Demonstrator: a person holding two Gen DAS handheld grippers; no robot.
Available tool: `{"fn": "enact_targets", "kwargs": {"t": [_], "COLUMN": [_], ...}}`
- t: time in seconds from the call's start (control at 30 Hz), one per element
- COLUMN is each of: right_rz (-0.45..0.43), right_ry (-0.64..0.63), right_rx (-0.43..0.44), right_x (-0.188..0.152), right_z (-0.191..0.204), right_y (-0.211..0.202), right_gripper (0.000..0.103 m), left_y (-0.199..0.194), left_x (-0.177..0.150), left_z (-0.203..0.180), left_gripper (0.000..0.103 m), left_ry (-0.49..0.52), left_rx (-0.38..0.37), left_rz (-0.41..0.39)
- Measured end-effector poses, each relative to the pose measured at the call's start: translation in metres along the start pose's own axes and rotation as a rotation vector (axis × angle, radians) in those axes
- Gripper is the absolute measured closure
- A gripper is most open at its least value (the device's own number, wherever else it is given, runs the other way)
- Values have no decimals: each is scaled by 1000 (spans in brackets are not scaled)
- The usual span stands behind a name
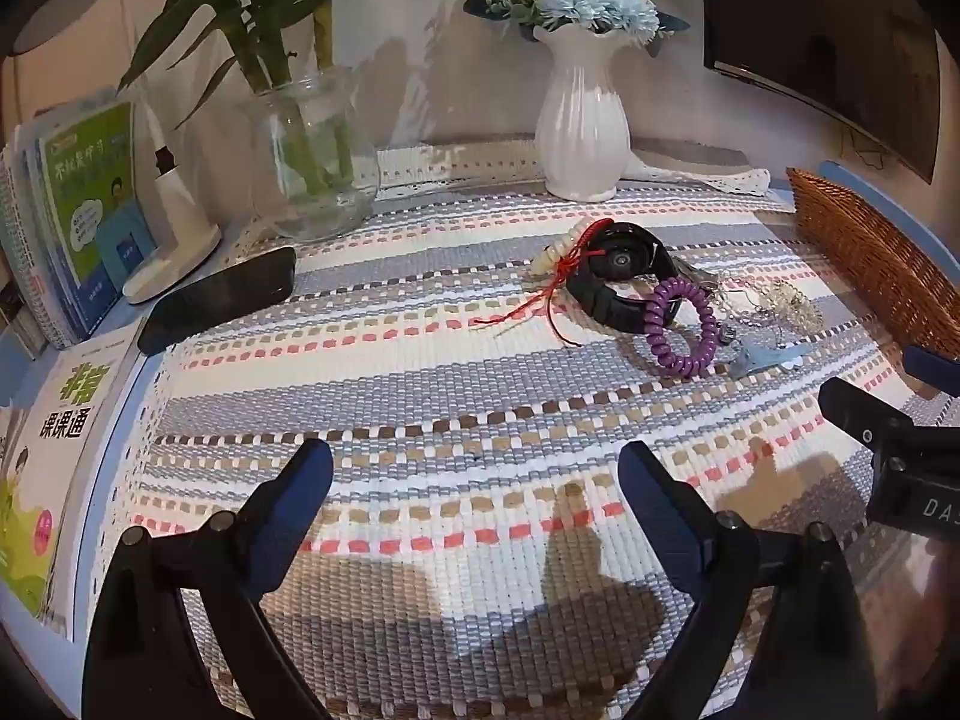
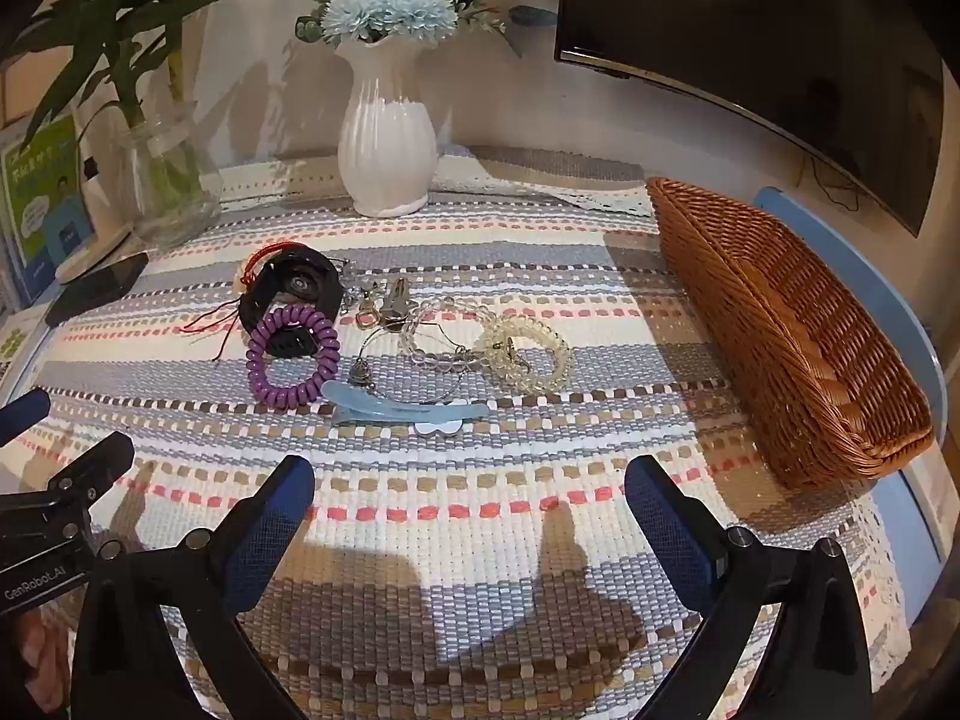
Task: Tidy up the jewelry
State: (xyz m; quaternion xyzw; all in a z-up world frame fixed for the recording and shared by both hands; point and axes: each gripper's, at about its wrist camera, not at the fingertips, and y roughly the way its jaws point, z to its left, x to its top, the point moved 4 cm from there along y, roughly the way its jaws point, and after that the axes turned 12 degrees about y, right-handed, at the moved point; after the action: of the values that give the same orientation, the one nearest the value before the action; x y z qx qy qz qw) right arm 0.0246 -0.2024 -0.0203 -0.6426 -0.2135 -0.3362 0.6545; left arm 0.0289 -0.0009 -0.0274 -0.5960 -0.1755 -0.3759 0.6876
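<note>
Both grippers are hovering over the striped cloth (image 2: 480,504) with nothing in them, the left gripper (image 1: 474,483) and the right gripper (image 2: 468,498) each sitting with jaws spread wide and released. The jewelry pile is lying ahead of the right jaws and a bit to their left: blue hair clip (image 2: 408,411) nearest the tips, then the purple coil band (image 2: 292,357) overlapping the black watch (image 2: 294,291), with the clear coil band (image 2: 528,351) and a bead bracelet (image 2: 435,324) tangled beside it. The wicker basket (image 2: 798,354) is sitting off beyond the right finger (presumably where everything's going, though that's my guess). I'd be starting with the hair clip since it's lying loose at the edge; coming in low, straddling its narrow width, and closing gently so the chain near it isn't getting dragged along.
</note>
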Motion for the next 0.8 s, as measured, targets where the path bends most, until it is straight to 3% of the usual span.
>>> {"fn": "enact_targets", "kwargs": {"t": [0.13, 0.17, 0.8], "right_rz": [-3, -4, -7], "right_ry": [0, 0, -4], "right_rx": [1, 1, -4], "right_x": [0, 0, 0], "right_z": [0, 1, -1], "right_y": [0, 0, 0], "right_gripper": [0, 0, 0], "left_y": [-1, 3, -6], "left_x": [2, 0, -1], "left_z": [-6, -3, 6], "left_gripper": [8, 8, 12], "left_ry": [10, -1, -48], "left_rx": [26, -16, -65], "left_rz": [-9, 12, -41]}}
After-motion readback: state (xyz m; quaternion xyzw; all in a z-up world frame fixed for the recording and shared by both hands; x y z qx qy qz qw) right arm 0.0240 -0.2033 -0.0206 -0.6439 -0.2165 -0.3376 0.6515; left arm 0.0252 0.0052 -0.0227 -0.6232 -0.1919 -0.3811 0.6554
